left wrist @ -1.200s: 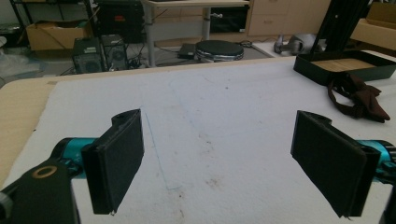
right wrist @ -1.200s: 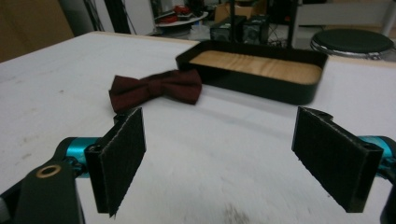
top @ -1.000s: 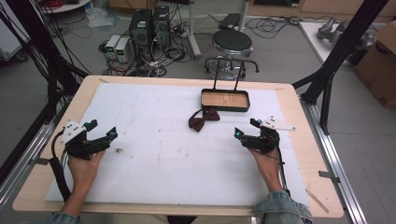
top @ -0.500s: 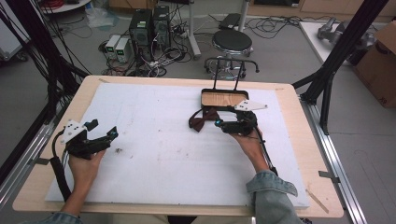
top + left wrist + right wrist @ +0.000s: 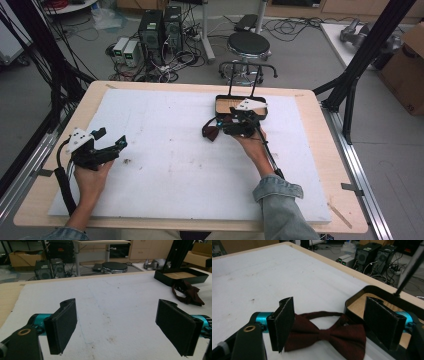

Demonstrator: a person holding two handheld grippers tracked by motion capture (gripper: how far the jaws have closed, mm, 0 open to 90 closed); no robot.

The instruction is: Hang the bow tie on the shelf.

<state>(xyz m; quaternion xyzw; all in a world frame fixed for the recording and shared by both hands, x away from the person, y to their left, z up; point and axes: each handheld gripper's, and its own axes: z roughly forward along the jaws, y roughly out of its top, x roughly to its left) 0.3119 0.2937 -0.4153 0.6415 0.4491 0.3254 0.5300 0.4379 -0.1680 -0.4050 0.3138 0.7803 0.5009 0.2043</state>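
Right claw (image 5: 329, 325) spread, jaws just narrowed, straddling the bow tie (image 5: 324, 336), no pinch yet. Left claw (image 5: 120, 327) spread, idle at 9 o'clock. Maroon woven fabric, soft, light, floppy; best gripped at the stiff centre knot. Lying on the white table (image 5: 165, 165), against the black tray (image 5: 220, 102) at 1 o'clock.

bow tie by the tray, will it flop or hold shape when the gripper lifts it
The bow tie looks like soft fabric, so its wings probably sag. Its thin neck strap lies loose and would likely dangle. It seems light, and the cloth should grip the padded jaws rather than slip.
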